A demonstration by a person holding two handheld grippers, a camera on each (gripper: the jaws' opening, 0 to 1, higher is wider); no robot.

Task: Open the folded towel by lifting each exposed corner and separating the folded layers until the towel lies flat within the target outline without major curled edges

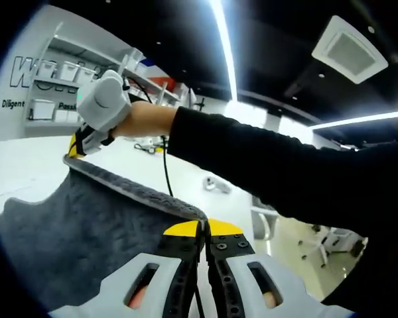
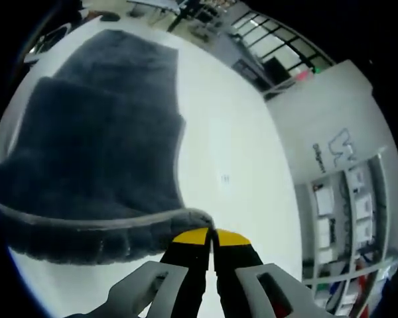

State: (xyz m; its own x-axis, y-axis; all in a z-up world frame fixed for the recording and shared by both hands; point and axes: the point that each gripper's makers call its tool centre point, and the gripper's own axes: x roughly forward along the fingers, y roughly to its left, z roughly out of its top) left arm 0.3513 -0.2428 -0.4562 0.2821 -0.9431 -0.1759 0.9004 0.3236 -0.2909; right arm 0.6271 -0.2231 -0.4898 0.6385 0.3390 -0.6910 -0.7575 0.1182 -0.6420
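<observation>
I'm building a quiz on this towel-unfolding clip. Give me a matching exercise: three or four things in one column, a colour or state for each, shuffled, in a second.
Things:
1. left gripper
2. right gripper
3. dark grey fluffy towel
4. white tabletop

States:
A. partly lifted, its edge stretched between two pinched spots
B. bare and pale beside the fabric
C. shut on the towel's hem, with a black sleeve crossing above it
D. shut on a towel corner, with wall shelves off to its side

Pairs: 1-C, 2-D, 3-A, 4-B
</observation>
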